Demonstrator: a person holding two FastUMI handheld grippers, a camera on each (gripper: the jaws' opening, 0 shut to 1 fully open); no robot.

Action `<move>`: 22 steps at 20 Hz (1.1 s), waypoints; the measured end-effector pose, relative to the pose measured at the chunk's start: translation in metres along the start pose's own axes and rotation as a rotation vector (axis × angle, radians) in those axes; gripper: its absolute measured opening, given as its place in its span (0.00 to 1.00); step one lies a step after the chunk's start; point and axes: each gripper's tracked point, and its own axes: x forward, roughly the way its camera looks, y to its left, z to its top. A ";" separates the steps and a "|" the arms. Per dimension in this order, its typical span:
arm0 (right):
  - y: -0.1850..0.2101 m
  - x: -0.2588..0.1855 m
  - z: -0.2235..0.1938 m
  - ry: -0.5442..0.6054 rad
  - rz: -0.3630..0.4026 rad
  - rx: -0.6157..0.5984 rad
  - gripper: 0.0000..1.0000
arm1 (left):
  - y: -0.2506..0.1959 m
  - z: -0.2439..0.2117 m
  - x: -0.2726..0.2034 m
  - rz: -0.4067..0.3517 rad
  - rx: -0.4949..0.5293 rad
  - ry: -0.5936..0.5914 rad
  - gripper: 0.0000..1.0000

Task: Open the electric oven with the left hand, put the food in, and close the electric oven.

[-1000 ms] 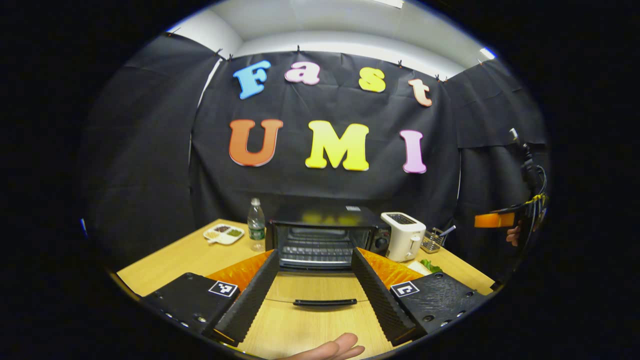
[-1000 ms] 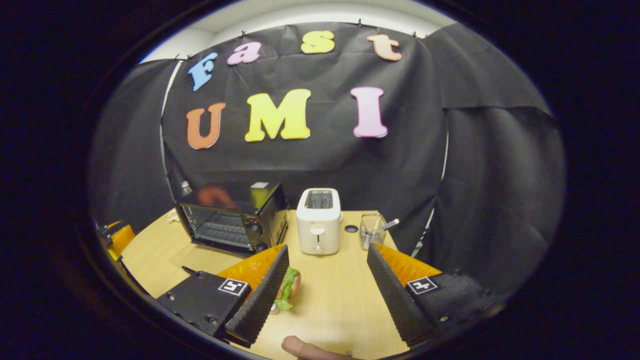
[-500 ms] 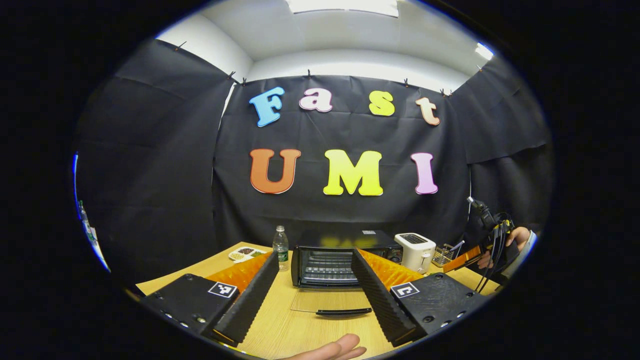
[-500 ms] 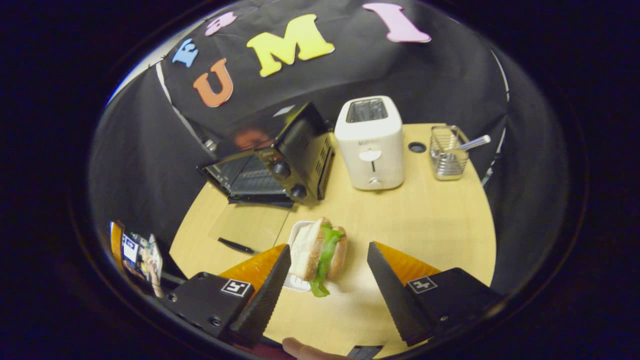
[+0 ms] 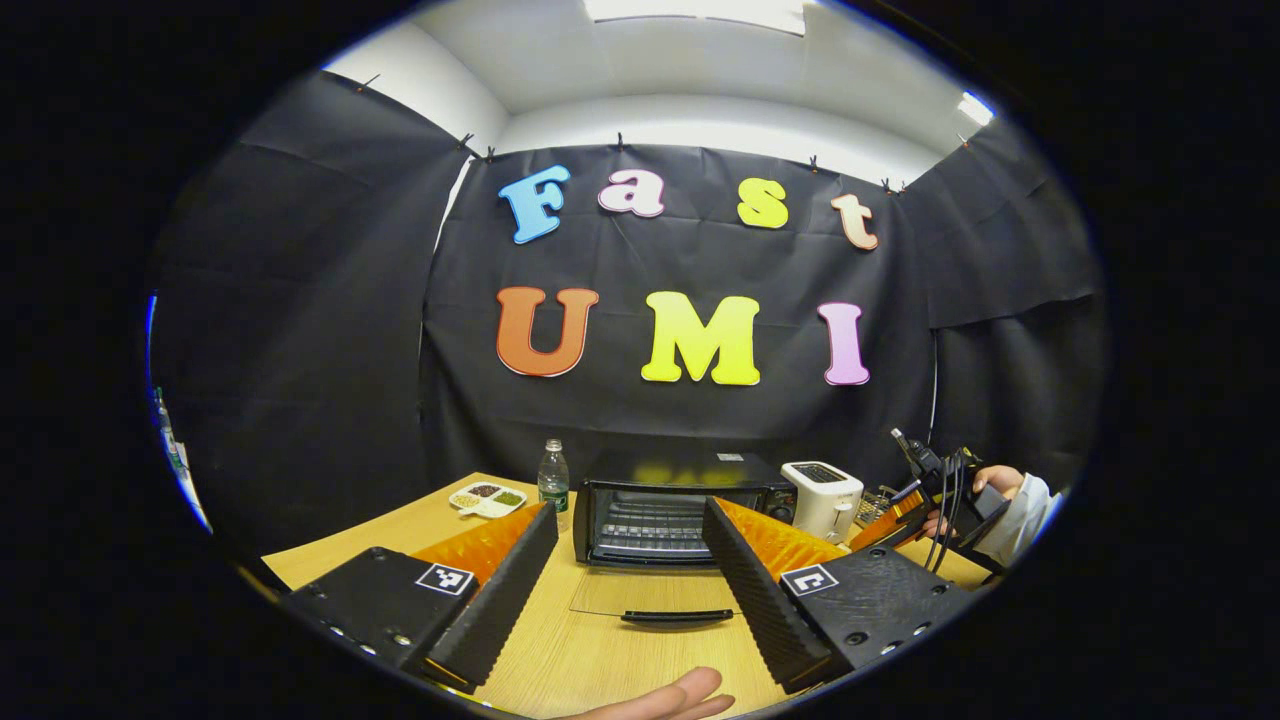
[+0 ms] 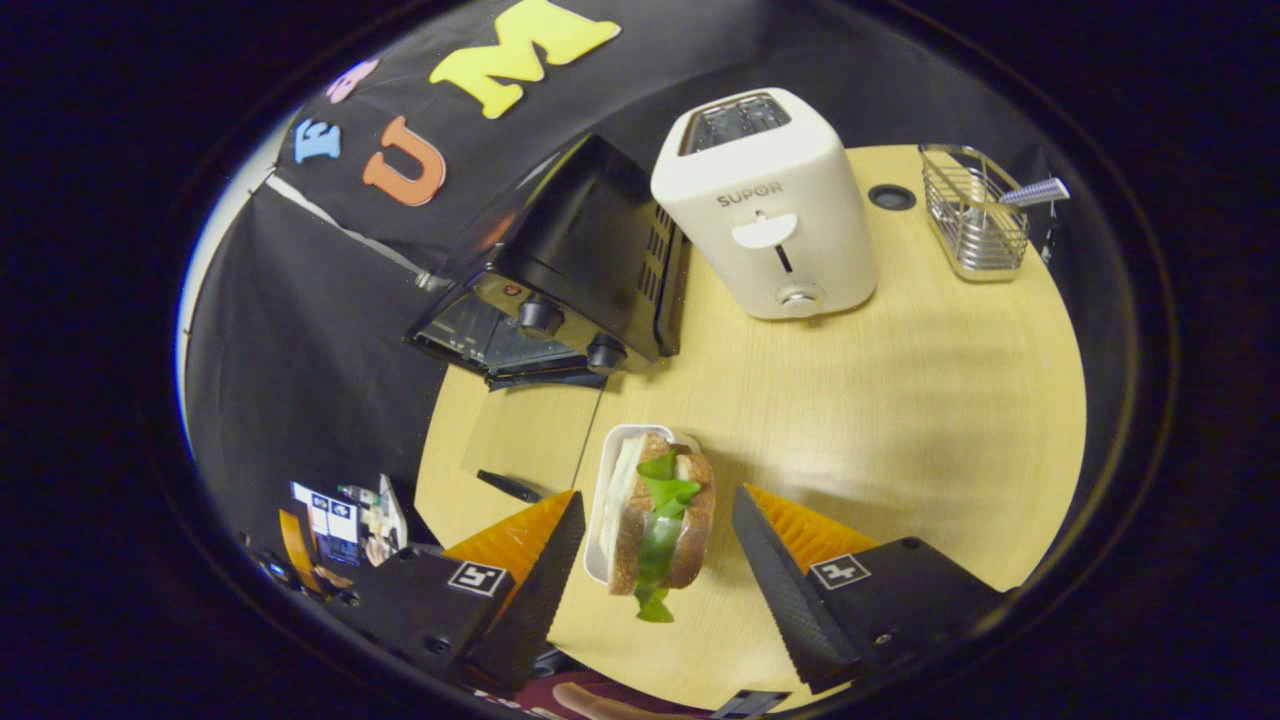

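On the wooden table [image 6: 900, 380] the electric oven [image 5: 670, 505] is standing with its door [image 5: 650, 597] down, so I'm bracketing the sandwich [image 6: 660, 505] with my spread right gripper [image 6: 650, 570]; I'm holding my left gripper [image 5: 625, 575] back, also spread, clearing the way.

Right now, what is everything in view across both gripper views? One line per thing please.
Electric oven: one, black, back middle of table, glass door folded down flat, open.
Sandwich: one, brown bread with green lettuce, on its side on the white tray, between the right jaws, not gripped.
White tray: one, under the sandwich, in front of the oven.
Toaster: one, white, right of the oven.
Wire basket: one, metal, holding a utensil, right of the toaster.
Water bottle: one, clear, left of the oven.
Divided dish: one, white, far left.
Table: one, light wood.
Left gripper: open, empty.
Right gripper: open.
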 end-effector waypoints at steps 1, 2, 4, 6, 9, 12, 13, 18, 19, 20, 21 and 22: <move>0.002 0.004 -0.008 0.040 0.018 0.037 0.93 | 0.001 0.001 -0.001 0.007 -0.003 -0.001 0.96; 0.003 0.008 -0.013 0.080 0.036 0.073 0.91 | -0.001 0.003 -0.002 0.005 -0.006 -0.005 0.96; 0.004 0.016 -0.016 0.103 0.078 0.122 0.86 | -0.007 0.003 -0.003 -0.003 -0.008 -0.008 0.95; 0.005 0.019 -0.020 0.110 0.099 0.163 0.49 | -0.011 0.002 -0.007 -0.012 0.006 -0.003 0.96; 0.009 0.012 -0.023 0.090 0.100 0.186 0.40 | -0.010 0.002 -0.009 -0.012 0.028 -0.008 0.96; 0.021 -0.005 -0.029 0.043 0.103 0.189 0.30 | -0.005 0.001 -0.012 -0.012 0.021 -0.011 0.95; 0.027 -0.010 -0.031 0.026 0.111 0.183 0.30 | -0.002 0.001 -0.013 -0.008 0.023 -0.012 0.95; 0.074 -0.028 -0.050 -0.061 0.193 0.153 0.39 | 0.015 -0.002 -0.017 0.028 0.027 0.013 0.95; 0.083 -0.028 -0.055 -0.072 0.206 0.157 0.39 | 0.018 -0.002 -0.018 0.027 0.029 0.016 0.96; 0.091 -0.026 -0.060 -0.081 0.218 0.166 0.39 | 0.020 -0.001 -0.020 0.026 0.031 0.019 0.96; 0.098 -0.022 -0.064 -0.095 0.230 0.175 0.39 | 0.021 0.002 -0.021 0.022 0.036 0.015 0.96; 0.107 -0.018 -0.067 -0.117 0.241 0.179 0.39 | 0.021 0.005 -0.023 0.015 0.044 0.004 0.96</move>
